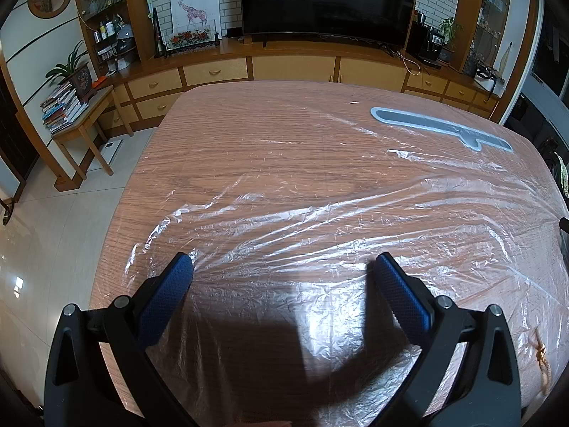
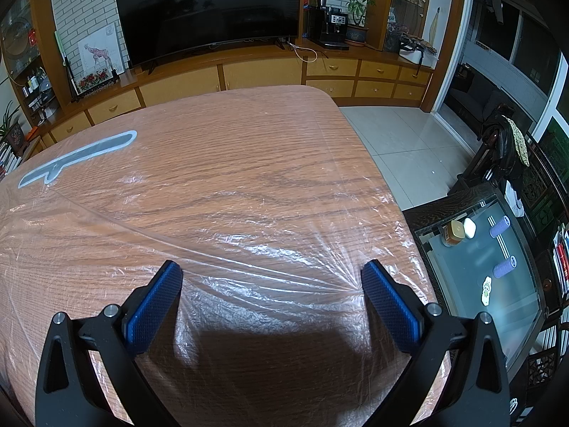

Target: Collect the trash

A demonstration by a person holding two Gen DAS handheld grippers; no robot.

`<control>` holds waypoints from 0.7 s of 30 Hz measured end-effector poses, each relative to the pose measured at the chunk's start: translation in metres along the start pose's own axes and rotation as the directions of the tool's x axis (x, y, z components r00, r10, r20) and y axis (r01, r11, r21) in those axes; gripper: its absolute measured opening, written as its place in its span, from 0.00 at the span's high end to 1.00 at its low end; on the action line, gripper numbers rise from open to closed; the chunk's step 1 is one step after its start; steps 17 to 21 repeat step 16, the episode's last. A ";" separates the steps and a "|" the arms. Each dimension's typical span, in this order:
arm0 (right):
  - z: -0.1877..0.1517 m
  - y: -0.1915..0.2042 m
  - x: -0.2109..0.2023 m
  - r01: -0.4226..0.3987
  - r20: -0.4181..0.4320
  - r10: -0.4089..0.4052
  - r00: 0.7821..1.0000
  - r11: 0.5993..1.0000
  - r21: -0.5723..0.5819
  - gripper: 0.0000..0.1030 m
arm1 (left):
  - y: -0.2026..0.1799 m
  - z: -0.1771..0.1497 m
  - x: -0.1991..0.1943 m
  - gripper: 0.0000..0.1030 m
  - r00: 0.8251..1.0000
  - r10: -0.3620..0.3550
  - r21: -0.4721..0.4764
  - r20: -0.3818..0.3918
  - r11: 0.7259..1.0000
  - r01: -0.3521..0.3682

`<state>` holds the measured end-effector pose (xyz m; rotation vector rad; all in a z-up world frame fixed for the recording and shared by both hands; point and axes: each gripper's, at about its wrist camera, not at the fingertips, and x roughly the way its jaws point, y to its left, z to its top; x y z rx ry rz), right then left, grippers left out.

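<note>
A clear, crinkled plastic sheet (image 1: 302, 213) lies spread over the wooden table (image 1: 249, 124); it also shows in the right wrist view (image 2: 249, 249). A grey-blue knife-shaped piece (image 1: 441, 128) lies at the far right of the table, seen at the far left in the right wrist view (image 2: 76, 158). My left gripper (image 1: 282, 263) is open and empty above the near part of the sheet. My right gripper (image 2: 272, 272) is open and empty; its right fingertip (image 2: 370, 274) is at a spot where the sheet's creases bunch together.
A small tan scrap (image 1: 542, 359) lies at the table's near right edge. A wooden cabinet with a TV (image 1: 327, 0) stands behind the table. A side table with books (image 1: 67, 106) is at the left. A glass coffee table (image 2: 498, 267) with small items stands at the right.
</note>
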<state>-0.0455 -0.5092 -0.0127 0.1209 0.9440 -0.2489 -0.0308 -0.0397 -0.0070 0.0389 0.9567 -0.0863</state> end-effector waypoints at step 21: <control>0.000 0.000 0.000 0.000 0.000 0.000 1.000 1.000 0.000 0.03 | 0.001 0.001 0.001 0.01 1.000 -0.002 0.002 0.000 1.000 0.002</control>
